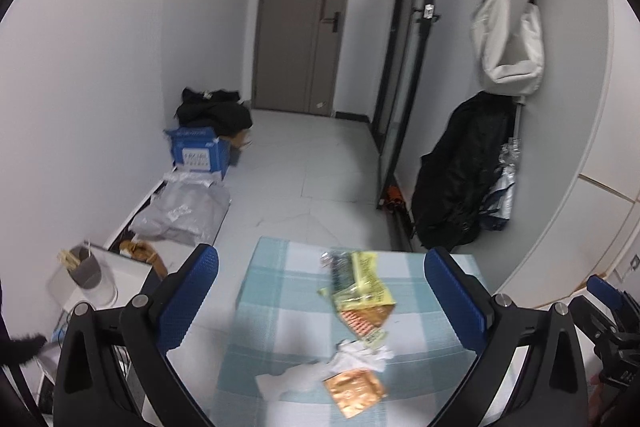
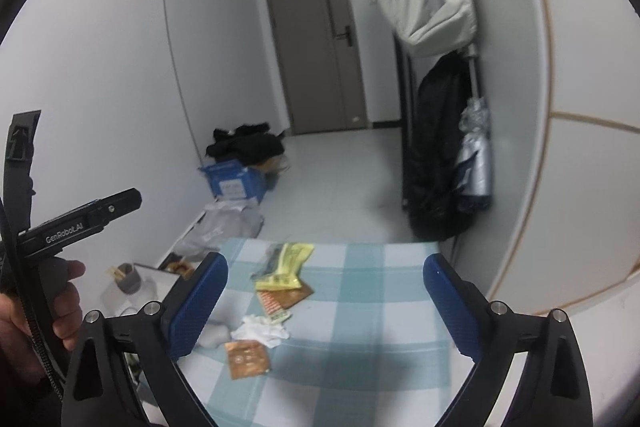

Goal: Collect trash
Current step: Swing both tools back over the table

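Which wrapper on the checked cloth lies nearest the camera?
The small orange packet, beside the white tissue. The yellow wrapper and red-printed one lie farther back.

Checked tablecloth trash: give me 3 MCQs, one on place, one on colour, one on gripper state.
1. Where does the orange wrapper lie?
A. on the floor
B. on the checked tablecloth
C. in the blue box

2. What colour is the crumpled tissue?
A. white
B. black
C. green

3. How do the left gripper and right gripper stand?
A. both open, empty
B. both shut
C. left holds the tissue

B: it rests flat on the cloth near the tissue.
A: plainly white.
A: jaws wide apart, nothing between the pads.
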The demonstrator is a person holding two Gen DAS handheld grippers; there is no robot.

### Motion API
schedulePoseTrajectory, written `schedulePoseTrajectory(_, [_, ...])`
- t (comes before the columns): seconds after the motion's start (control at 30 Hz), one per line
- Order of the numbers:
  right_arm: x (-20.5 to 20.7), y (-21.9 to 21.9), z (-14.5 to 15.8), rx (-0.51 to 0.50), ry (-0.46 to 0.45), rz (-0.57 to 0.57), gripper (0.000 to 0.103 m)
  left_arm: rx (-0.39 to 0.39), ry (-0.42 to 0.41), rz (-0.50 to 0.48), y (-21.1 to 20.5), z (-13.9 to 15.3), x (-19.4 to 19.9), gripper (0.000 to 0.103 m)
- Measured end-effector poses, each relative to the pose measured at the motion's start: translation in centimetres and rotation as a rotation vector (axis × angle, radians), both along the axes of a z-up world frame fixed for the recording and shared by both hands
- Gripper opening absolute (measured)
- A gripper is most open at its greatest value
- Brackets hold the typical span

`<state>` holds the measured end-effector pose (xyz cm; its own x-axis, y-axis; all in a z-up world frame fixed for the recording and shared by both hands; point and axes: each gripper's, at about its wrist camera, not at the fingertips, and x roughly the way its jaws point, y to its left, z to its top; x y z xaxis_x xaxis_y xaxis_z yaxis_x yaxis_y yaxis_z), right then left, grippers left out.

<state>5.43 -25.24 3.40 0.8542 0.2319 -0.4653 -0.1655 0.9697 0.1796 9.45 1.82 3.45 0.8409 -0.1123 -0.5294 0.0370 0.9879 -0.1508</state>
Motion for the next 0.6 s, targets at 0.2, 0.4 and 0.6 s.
schedulePoseTrajectory(0.2, [2.9,2.7,-2.8,-0.02,0.072,0.047,0.099,0.01,0.052,0.025,2.6,-2.7,1.2,0.101])
schedulePoseTrajectory(0.4, [5.7,4.9,-5.4,-0.038,0.155,0.113,0.099,-0.039,0.141,0.005,4.5,-4.4,2.9,0.101])
schedulePoseTrajectory(0.6, [10.1,6.6,-7.0,-0.008,0.243,0.187,0.099,-0.007,0.163,-0.035,4.7,-4.6,3.7,0.101])
